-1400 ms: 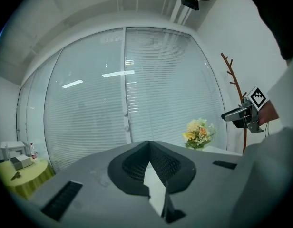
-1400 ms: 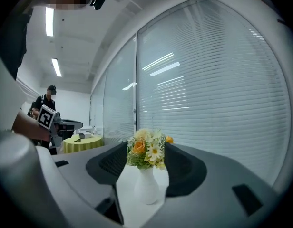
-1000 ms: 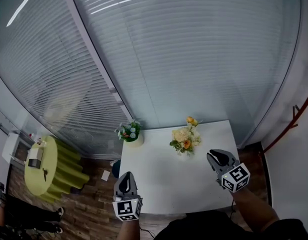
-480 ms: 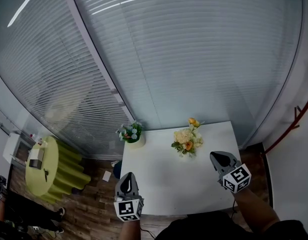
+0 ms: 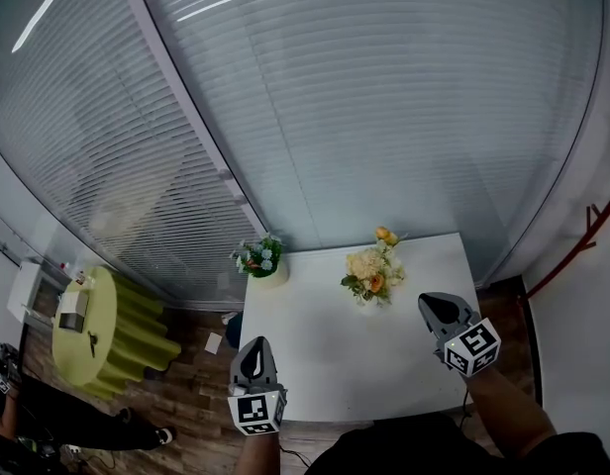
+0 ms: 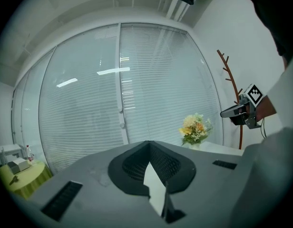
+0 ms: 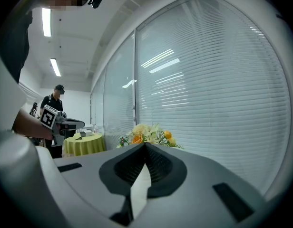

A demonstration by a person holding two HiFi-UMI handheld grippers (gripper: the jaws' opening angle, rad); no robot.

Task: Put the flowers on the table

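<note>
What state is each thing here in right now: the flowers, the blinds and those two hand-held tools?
yellow flowers: upright on the table, not held
small flowers: upright at the table's far left corner, not held
left gripper: jaws together, empty
right gripper: jaws together, empty
blinds: lowered over the windows

The person in dark clothes (image 5: 48,419) at the head view's lower left shifts along the wooden floor (image 5: 191,394): one shoe (image 5: 164,434) now lies further right, closer to the tabletop (image 5: 335,359). The head view drifts a little, so the yellow bouquet (image 5: 372,270) shows slightly further right. The right gripper (image 5: 432,307) has its jaws together now, with nothing between them.
</note>
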